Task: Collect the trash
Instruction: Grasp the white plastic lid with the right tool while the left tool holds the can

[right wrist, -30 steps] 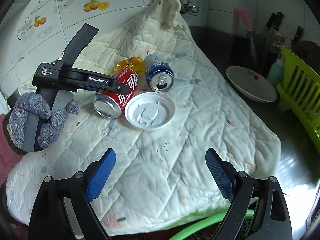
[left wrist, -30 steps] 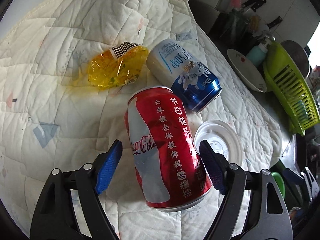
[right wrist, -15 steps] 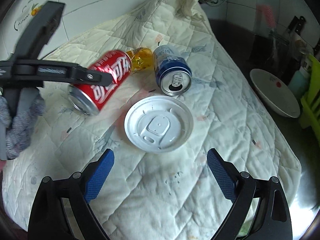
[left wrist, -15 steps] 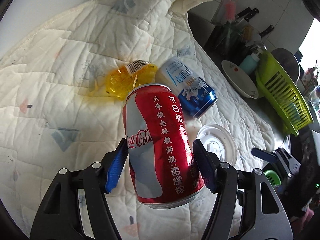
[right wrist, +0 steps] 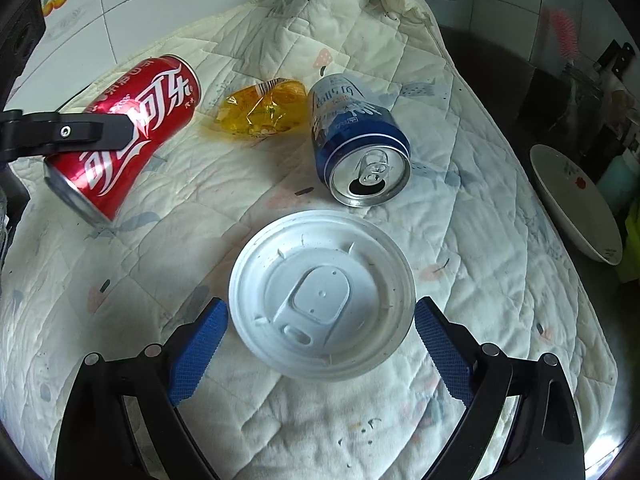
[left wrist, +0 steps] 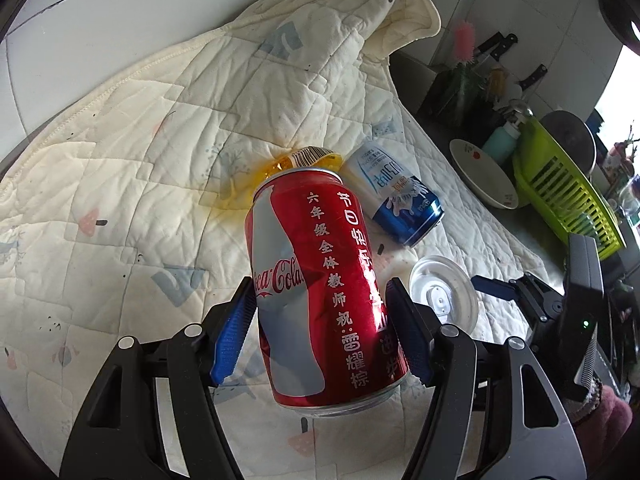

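My left gripper is shut on a red cola can and holds it tilted above the cream quilt. In the right wrist view the same red can hangs at the left with a black finger across it. My right gripper is open, its blue pads on either side of a white plastic lid that lies flat on the quilt. A blue and white can lies on its side beyond the lid. A crumpled yellow wrapper sits beside that can.
The quilt covers the counter and drops off at the right. A white bowl stands on the dark counter at the right. Behind the bowl are a green dish rack and a knife block. Tiled wall lies behind.
The left gripper closed on the red can and lifted it off the quilt. The right gripper moved forward and down until its pads flank the white lid.
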A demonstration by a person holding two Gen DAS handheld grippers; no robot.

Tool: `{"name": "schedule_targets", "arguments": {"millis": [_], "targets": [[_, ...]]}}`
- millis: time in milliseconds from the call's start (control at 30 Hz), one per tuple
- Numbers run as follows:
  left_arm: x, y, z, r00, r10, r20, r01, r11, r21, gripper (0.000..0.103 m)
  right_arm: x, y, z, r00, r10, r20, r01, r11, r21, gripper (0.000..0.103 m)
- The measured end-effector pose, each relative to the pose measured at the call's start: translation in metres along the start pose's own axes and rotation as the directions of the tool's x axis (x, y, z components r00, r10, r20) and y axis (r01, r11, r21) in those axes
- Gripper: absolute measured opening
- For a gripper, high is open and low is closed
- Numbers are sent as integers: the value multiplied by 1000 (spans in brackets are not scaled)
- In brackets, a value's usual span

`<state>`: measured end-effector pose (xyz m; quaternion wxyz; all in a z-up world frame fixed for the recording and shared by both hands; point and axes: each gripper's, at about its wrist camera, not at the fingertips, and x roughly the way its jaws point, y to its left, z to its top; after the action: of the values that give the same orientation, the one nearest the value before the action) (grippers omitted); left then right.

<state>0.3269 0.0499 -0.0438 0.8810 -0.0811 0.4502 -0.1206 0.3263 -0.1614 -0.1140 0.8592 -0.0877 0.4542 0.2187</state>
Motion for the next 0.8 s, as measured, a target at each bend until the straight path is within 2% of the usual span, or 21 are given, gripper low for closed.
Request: {"name": "schedule_targets", "arguments": {"millis": [800], "targets": [[-4, -3, -4, 1000, -4, -1, 4, 1000, 25, 65, 15, -1, 6, 999, -20, -26, 20, 1000, 19, 91]]}}
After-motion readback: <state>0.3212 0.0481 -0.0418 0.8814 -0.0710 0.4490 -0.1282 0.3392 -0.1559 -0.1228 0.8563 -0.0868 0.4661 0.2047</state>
